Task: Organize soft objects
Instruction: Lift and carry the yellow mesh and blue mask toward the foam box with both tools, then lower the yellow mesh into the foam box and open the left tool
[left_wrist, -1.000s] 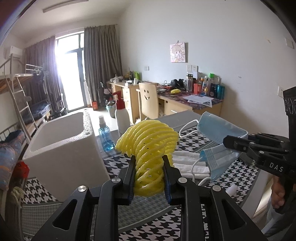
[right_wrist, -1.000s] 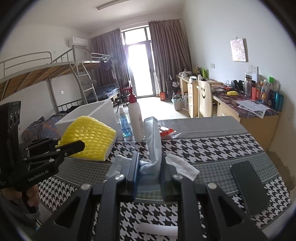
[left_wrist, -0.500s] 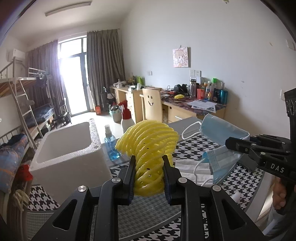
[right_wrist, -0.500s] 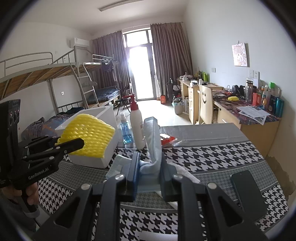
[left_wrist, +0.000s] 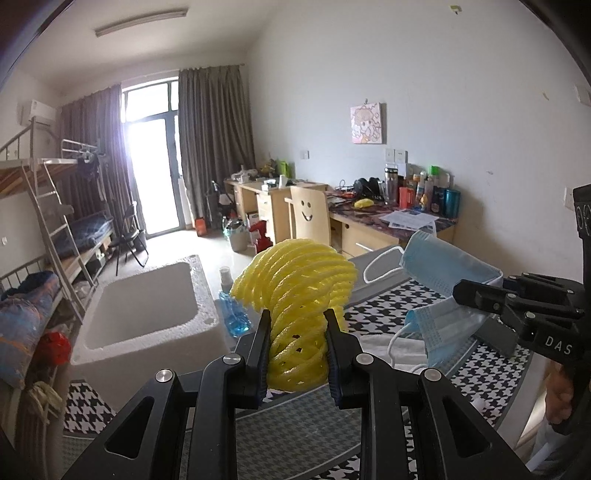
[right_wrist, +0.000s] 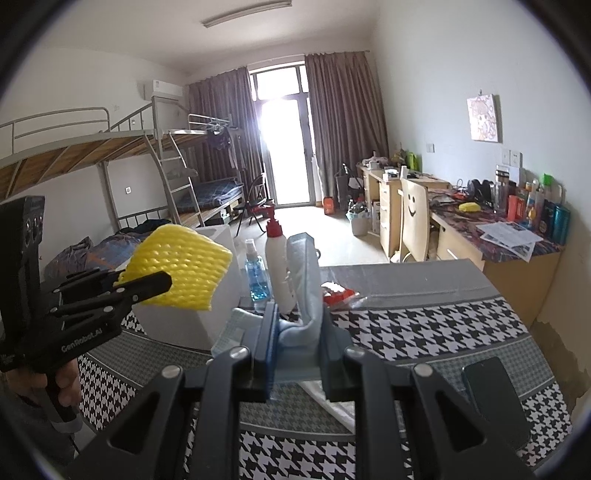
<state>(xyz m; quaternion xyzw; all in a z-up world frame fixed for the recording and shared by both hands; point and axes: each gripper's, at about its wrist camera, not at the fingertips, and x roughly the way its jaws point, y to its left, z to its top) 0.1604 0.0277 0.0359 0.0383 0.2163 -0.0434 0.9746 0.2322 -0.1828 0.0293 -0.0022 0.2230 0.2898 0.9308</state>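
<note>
beside white foam box (left_wrist: 155, 317), gripped yellow foam net (left_wrist: 299, 295)

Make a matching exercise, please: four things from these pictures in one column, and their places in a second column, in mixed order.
Things:
1. yellow foam net
2. blue face mask
3. black phone
4. blue spray bottle

Places:
A. lying flat on the table
B. held in the left hand-held gripper
C. standing beside the white foam box
D. held in the right hand-held gripper

Pairs: 1-B, 2-D, 3-A, 4-C
</note>
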